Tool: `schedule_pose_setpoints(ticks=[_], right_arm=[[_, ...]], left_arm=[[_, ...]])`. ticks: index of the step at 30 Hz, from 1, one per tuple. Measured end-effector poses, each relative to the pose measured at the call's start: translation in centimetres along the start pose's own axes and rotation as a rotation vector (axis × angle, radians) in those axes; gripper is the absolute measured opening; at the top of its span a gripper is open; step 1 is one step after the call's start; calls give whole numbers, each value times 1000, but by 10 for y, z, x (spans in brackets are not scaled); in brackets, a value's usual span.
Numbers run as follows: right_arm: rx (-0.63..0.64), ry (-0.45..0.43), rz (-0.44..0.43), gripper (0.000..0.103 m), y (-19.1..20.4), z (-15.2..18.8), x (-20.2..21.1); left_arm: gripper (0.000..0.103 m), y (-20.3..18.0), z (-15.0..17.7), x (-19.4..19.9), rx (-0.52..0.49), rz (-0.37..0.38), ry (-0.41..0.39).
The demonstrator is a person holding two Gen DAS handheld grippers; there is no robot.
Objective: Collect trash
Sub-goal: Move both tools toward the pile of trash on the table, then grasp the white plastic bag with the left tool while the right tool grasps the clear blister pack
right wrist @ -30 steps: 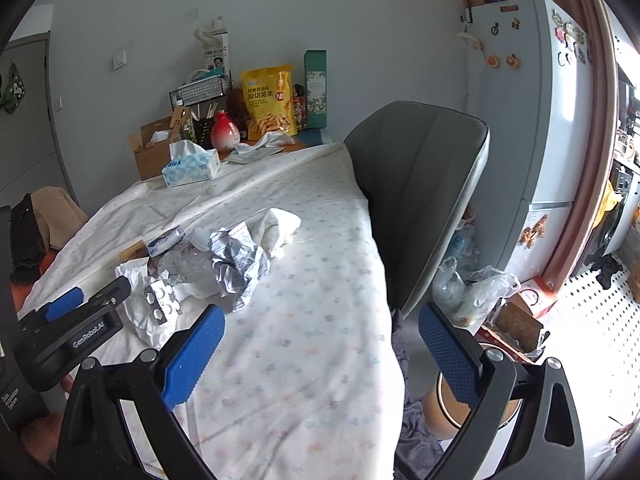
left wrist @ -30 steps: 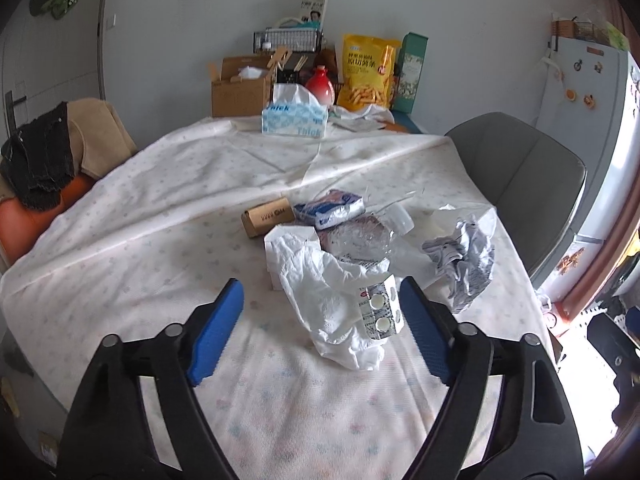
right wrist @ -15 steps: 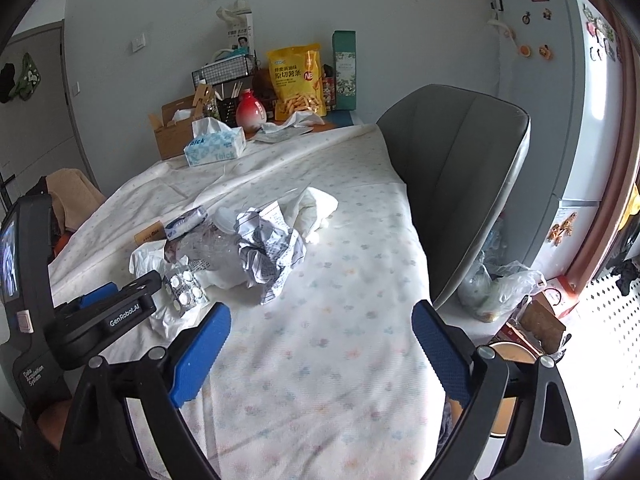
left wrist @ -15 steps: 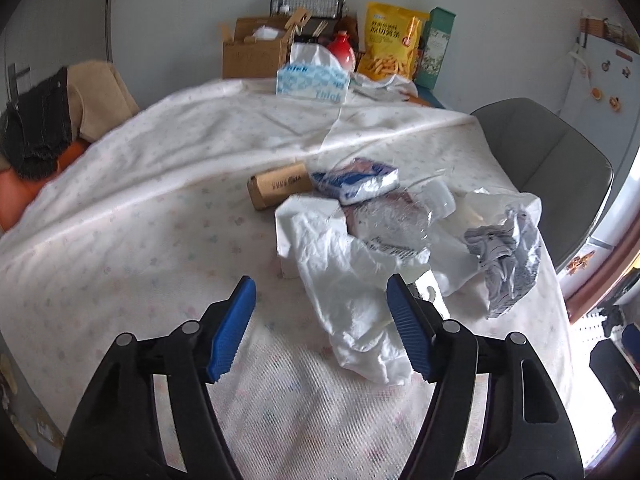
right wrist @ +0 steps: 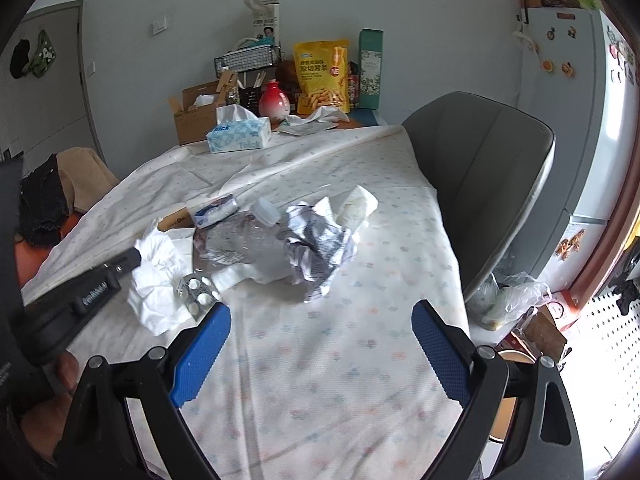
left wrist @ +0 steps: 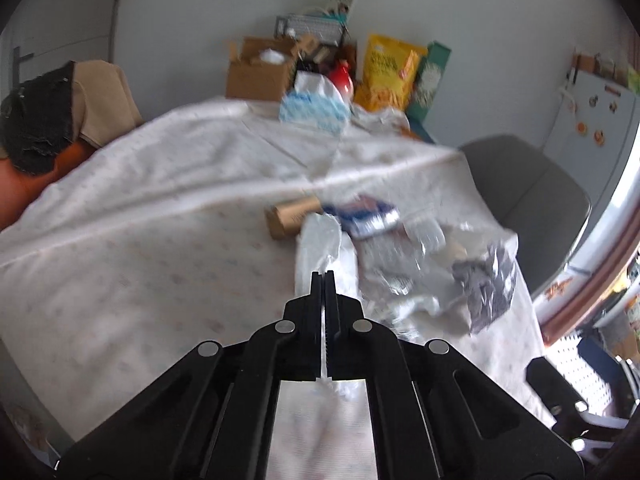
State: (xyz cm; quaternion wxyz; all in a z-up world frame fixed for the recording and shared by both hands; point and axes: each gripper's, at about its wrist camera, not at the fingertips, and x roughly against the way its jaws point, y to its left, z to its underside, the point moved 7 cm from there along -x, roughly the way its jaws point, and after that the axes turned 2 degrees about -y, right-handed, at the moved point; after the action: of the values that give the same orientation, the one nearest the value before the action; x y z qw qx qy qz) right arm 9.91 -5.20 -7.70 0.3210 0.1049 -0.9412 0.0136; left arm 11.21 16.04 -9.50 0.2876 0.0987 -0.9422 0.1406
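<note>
Left gripper (left wrist: 324, 276) is clamped on a thin, crinkled white plastic bag (right wrist: 154, 280) lying limp on the floral cloth-covered table (right wrist: 328, 360). Right gripper (right wrist: 320, 344) hangs released, nothing between its blue ribbed pads. Nearby litter: one blister pack (right wrist: 197, 290), one crumpled printed paper (right wrist: 320, 246), one crushed clear bottle (right wrist: 244, 240), one cardboard tube (left wrist: 294, 216).

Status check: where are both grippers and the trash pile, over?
Left gripper shut on the crumpled white plastic bag. Right gripper open, empty, over the tablecloth. Silver pill blister pack lies against the bag; crumpled printed paper untouched.
</note>
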Motion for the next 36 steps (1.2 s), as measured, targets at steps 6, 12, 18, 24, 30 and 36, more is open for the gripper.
schedule_pose_setpoints(ticks=[6, 12, 18, 24, 30, 36], right_arm=[[29, 13, -42, 88, 28, -1, -9], [51, 52, -94, 83, 50, 8, -24], [67, 86, -149, 78, 73, 11, -40], [82, 113, -181, 70, 89, 11, -54], [97, 149, -205, 64, 102, 17, -66], [92, 180, -244, 41, 107, 24, -74]], left_arm=[[2, 23, -10, 6, 30, -14, -23], [2, 50, -4, 0, 59, -63, -3], [2, 64, 5, -10, 36, -119, 36], [2, 71, 12, -16, 27, -134, 71], [3, 81, 17, -24, 67, -121, 113], [17, 83, 20, -27, 84, -108, 126]])
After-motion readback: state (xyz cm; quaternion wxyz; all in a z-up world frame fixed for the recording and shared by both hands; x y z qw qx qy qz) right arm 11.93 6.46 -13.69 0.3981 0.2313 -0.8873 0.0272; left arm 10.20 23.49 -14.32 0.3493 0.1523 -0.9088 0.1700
